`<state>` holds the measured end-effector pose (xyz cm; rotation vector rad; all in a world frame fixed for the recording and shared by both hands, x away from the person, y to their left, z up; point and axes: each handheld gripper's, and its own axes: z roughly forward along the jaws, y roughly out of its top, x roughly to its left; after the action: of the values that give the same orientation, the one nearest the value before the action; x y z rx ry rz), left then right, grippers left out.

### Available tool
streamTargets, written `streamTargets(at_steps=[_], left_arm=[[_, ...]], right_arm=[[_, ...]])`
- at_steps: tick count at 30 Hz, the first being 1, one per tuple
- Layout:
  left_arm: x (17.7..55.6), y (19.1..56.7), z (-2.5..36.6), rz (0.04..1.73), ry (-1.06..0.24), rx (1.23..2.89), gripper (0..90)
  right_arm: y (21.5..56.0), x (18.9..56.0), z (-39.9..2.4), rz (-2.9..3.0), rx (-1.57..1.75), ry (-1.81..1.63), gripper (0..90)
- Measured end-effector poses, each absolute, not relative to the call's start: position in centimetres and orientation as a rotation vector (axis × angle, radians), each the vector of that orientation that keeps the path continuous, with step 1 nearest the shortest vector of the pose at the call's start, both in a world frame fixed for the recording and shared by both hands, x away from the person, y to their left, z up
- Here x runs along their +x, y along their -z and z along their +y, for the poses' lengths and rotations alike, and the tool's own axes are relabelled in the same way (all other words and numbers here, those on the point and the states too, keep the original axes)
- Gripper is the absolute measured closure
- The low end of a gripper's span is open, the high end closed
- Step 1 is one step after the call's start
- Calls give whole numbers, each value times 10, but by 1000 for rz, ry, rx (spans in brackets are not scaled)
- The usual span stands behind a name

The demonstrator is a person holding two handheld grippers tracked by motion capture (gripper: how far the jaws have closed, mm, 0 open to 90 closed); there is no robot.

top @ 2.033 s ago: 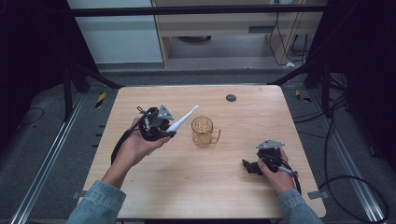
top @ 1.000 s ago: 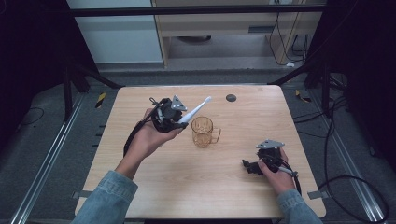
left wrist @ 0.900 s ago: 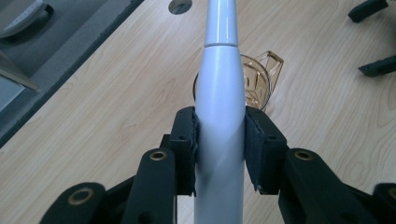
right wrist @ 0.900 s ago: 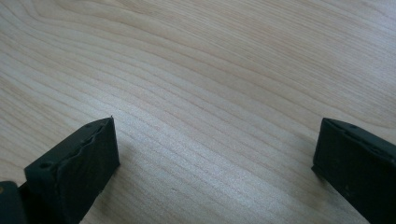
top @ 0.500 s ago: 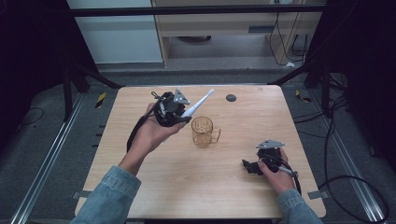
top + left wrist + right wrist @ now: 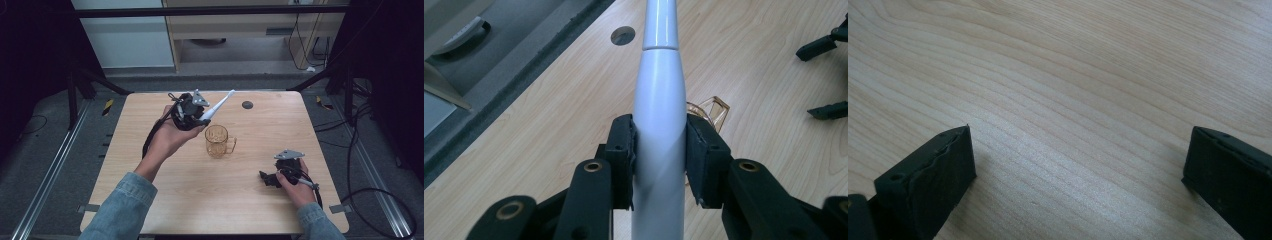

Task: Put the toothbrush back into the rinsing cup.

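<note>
My left gripper point(image 6: 196, 116) is shut on a white, tapered handle like that of an electric toothbrush point(image 6: 218, 106). It holds it in the air, tip slanting up and to the right, just behind an amber glass mug point(image 6: 217, 141) standing mid-table. In the left gripper view both pads press the white handle point(image 6: 659, 100), and the mug's handle point(image 6: 712, 109) peeks out behind it. My right gripper point(image 6: 267, 178) rests on the table at the front right, jaws open. In the right gripper view it point(image 6: 1078, 170) has bare wood between its fingers.
The wooden table point(image 6: 150, 190) has a small dark round disc point(image 6: 247, 105) near its far edge. Beyond that edge lie a grey floor and a cabinet. Cables trail on the floor at the right. The right gripper's open jaws point(image 6: 824, 75) appear far off in the left gripper view.
My left hand has carried the white handle up, to the right and toward the far edge, from left of the mug to just behind it. The right gripper has stayed put.
</note>
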<state>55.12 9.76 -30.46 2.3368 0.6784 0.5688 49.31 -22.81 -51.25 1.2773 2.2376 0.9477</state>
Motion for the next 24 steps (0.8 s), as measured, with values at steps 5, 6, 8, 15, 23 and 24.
streamTargets(at_steps=[5,6,8,15,23,24], left_arm=[[556,305,94,685,-571,2325,664],[557,306,93,686,-573,2325,664],[559,306,92,687,-573,2314,664],[563,304,89,695,-578,2295,664],[570,306,81,697,-577,2288,664],[572,306,80,700,-581,2284,664]], right_arm=[[512,493,-228,2238,1277,-948,3],[512,493,-228,2237,1277,-947,3],[512,493,-228,2239,1277,-948,4],[512,493,-228,2237,1277,-948,3],[513,493,-228,2237,1276,-946,3],[513,493,-228,2237,1275,-946,3]])
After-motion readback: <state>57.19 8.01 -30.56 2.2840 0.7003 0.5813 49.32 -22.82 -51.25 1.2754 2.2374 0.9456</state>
